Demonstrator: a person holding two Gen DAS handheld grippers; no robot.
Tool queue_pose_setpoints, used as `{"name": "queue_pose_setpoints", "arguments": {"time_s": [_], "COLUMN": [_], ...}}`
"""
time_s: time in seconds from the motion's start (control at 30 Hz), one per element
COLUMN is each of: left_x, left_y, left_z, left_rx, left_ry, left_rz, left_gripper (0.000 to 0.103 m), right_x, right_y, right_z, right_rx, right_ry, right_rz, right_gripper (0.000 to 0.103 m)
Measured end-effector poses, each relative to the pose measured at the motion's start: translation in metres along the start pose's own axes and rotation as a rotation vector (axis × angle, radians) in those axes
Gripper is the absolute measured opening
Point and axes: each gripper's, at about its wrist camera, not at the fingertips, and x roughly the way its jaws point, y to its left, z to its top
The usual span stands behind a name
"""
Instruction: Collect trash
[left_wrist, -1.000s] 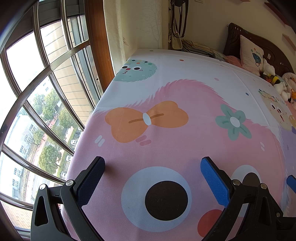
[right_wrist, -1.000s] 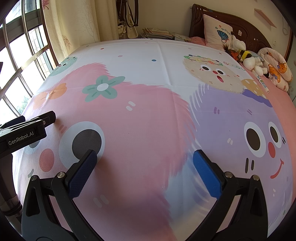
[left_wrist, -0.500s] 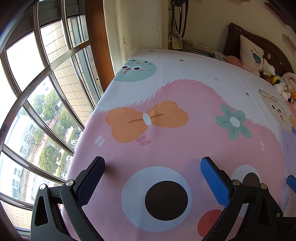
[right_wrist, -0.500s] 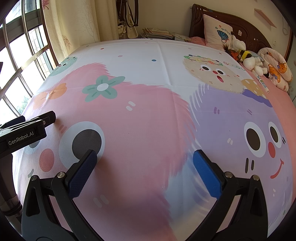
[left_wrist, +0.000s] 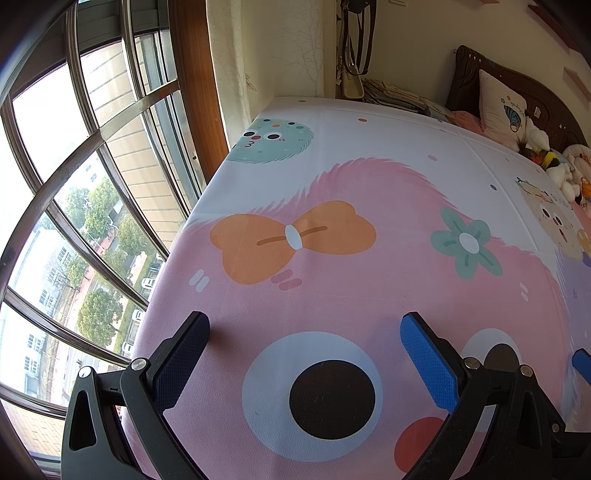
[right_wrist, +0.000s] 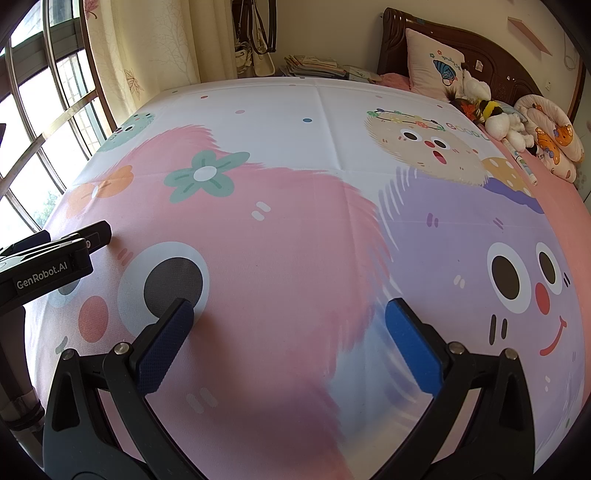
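While both tools hang low over the foot of the bed, the left gripper (left_wrist: 304, 354) points across the bedsheet (left_wrist: 332, 177) toward the window (left_wrist: 74, 184), its jaws spread wide with nothing between them. Just beside it, the right gripper (right_wrist: 288, 332) is spread just as wide and empty, above the pink and purple print. Its blue fingers (right_wrist: 413, 350) have ribbed rubbery pads on black plastic arms. The sheet looks smooth and flat, printed with fuzzy cartoon faces, an orange bow (left_wrist: 291, 240) and a green flower (right_wrist: 203, 177). Soft plush toys (right_wrist: 495, 118) and a pillow (right_wrist: 432, 66) crowd the dark carved headboard (right_wrist: 480, 51). I can see no trash anywhere on the bed
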Motion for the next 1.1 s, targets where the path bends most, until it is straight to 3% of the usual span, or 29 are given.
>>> {"name": "queue_pose_setpoints", "arguments": {"time_s": [1.1], "left_x": [0.0002], "left_y": [0.0001], "left_z": [0.0003], "left_rx": [0.001], "left_ry": [0.0], "left_rz": [-0.001], "left_gripper": [0.102], "right_x": [-0.0006], "right_y": [0.0005], "right_z": [0.0021], "right_rx": [0.0], "right_ry": [0.0], "right_rz": [0.0], "right_gripper": [0.103]}}
